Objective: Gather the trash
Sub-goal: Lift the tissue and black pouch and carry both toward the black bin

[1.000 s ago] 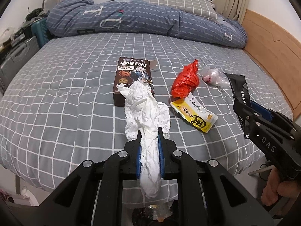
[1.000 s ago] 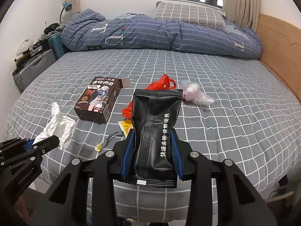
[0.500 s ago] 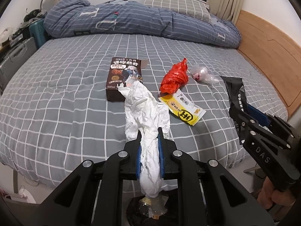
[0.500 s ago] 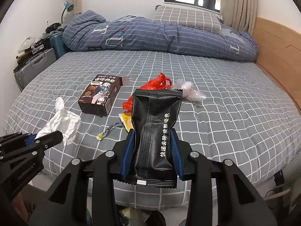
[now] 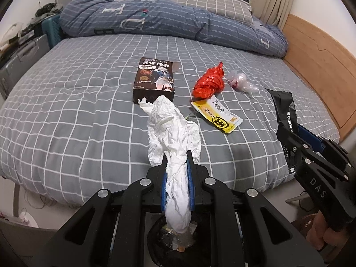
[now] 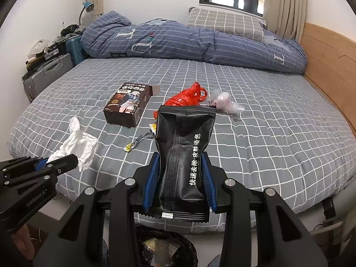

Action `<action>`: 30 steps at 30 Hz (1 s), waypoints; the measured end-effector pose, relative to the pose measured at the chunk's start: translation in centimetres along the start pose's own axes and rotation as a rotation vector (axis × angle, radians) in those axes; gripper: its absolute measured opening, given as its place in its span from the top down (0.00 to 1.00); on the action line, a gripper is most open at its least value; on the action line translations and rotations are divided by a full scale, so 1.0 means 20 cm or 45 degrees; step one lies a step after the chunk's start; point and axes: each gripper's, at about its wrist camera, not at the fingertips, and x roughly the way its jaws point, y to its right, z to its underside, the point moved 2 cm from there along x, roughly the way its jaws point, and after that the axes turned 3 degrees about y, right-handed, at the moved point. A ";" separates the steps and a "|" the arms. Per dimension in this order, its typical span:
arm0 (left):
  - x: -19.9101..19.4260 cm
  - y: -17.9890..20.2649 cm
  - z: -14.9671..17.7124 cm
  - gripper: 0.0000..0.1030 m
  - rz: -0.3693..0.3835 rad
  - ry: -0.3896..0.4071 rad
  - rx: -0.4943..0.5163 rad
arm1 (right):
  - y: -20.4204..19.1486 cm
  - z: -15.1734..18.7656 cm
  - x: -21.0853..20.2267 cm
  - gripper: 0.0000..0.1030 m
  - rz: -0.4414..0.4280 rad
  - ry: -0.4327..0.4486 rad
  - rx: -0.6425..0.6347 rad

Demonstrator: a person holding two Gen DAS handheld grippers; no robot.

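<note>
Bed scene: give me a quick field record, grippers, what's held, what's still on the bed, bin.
left gripper: shut on crumpled white tissue
right gripper: shut on black foil packet
on grey checked bed: dark printed box, red plastic bag, yellow wrapper, clear plastic wad
bin: black-lined bin below both grippers, some trash inside

Crumpled white paper tissue (image 5: 173, 133), glossy black foil-like wrapper (image 6: 184, 151), soft checked cloth bedsheet (image 5: 66, 102), smooth wooden headboard (image 5: 316, 66)
</note>
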 end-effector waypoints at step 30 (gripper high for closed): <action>-0.20 0.03 0.34 0.87 -0.024 -0.062 -0.041 | -0.11 0.33 -0.24 0.65 -0.063 -0.121 0.005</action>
